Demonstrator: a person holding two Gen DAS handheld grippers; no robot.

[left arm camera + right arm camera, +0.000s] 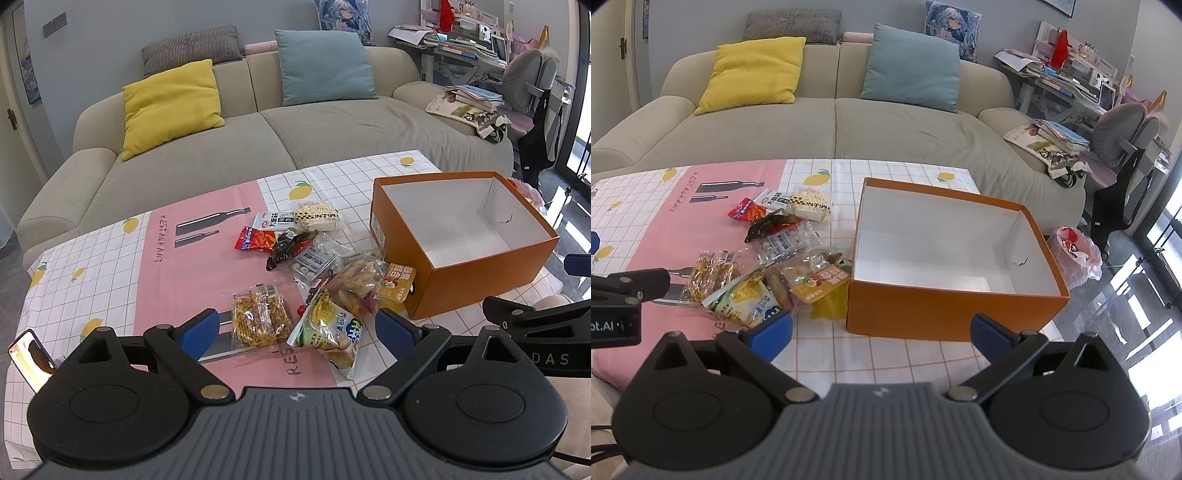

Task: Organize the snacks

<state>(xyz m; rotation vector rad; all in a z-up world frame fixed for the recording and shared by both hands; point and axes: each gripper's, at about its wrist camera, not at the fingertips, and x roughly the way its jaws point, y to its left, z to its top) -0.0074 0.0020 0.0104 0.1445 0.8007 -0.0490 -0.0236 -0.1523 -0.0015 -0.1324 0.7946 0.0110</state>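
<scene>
**Snacks loose on table, box empty, both grippers unloaded**

The orange box (955,306) stands open at the right of the table (886,354), its white interior bare; no packet is inside. It sits just right of the snack pile (310,273), touching or nearly touching the nearest pouch, which in my judgement keeps transfers short.

The pile lies loosely heaped and overlapping on the patterned cloth. The yellow cracker packet (260,319) lies apart at its near left edge; the green-and-yellow bag (327,332) is just right of it. A red packet (255,239) and a white puffed-snack packet (316,216) lie at the far side.

The left gripper (295,332) hovers over the near packets, jaws spread wide and holding nothing; the cracker packet and the bag both fall between its fingers, so its target is unclear. The right gripper (882,332) is likewise spread and empty, poised before the box's near wall.

Assessment: sorting not yet begun.
</scene>
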